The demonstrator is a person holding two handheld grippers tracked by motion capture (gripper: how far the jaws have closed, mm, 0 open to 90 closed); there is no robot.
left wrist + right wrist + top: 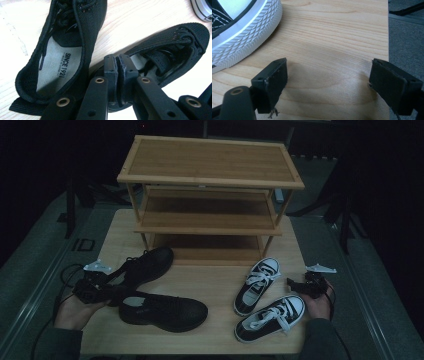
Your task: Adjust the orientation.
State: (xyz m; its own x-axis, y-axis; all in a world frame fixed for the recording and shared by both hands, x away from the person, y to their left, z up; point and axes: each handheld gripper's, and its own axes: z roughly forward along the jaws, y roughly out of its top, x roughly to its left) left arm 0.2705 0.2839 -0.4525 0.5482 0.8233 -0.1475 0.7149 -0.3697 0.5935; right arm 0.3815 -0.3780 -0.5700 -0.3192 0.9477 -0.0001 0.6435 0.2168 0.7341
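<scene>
The left gripper sits at the near left of the bench, its jaws clenched on the heel rim of the near black shoe; in the left gripper view the two pads meet almost flush with the thin collar of that shoe pinched between them. That shoe lies on its sole across the front of the bench, toe pointing right. The far black shoe lies just behind it, angled toward the wooden shoe rack, and the heels of the two are close together beside the gripper; its pale insole with printed lettering faces the camera. The right gripper rests at the near right edge of the bench with its jaws released and spread wide, bare wood between them. Just beside it lie two black-and-white sneakers, side by side, toes toward the rack; a ribbed white sole of one lies near the left jaw, apart from it.
</scene>
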